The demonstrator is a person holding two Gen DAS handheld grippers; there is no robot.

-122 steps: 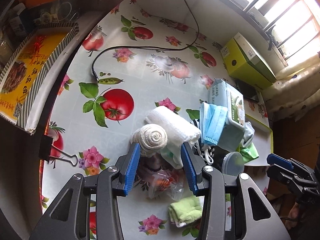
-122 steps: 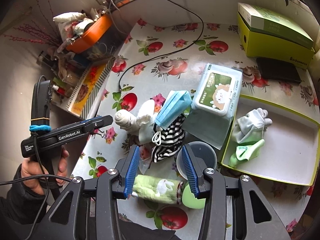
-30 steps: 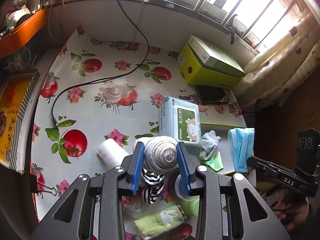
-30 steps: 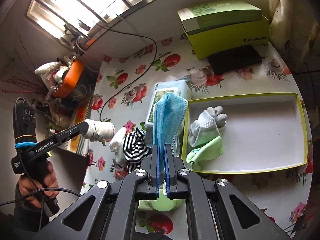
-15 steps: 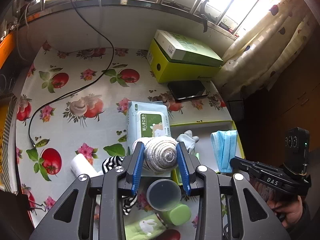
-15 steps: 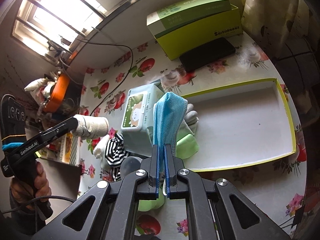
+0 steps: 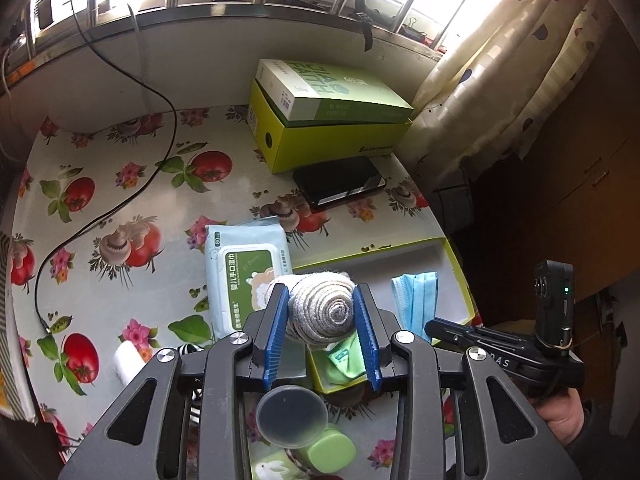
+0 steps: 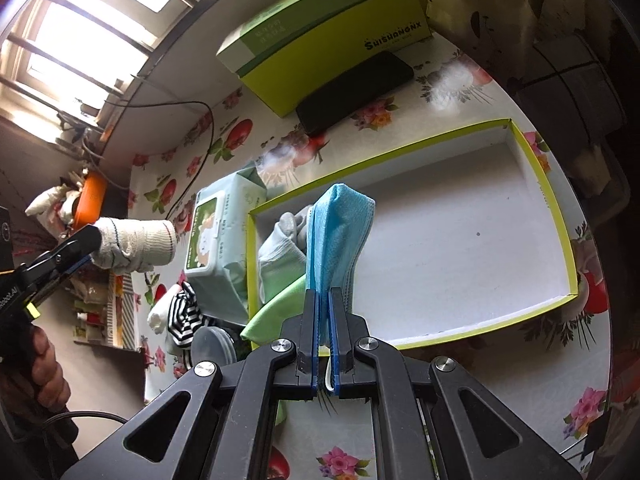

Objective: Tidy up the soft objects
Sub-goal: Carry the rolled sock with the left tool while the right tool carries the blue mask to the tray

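We've got both tongs loaded right now. The left tongs are clamped on a rolled-up grey-and-white towel, blue pads pressing its sides, the spiral end facing the camera. It hangs in the air over the near-left corner of the shallow yellow-rimmed tray, between the tray and the wet wipes pack.

The right tongs are pinched tight on a folded blue face mask, which sticks up from the pads over the left part of the tray. Whether the mask touches the tray floor we can't tell.

Inside the tray, at its left end, there's a pale grey glove and a green cloth bunched against the wall. The rest of the tray floor is plain white.

On the flowery tabletop, just left of the tray, sits the wipes pack, and nearer the front edge a striped black-and-white sock, a white roll, and a grey round lid on top of a green container. Toward the far edge, by the wall, are a lime-green box with a black phone lying in front of it, and a black cable snaking across the left side.
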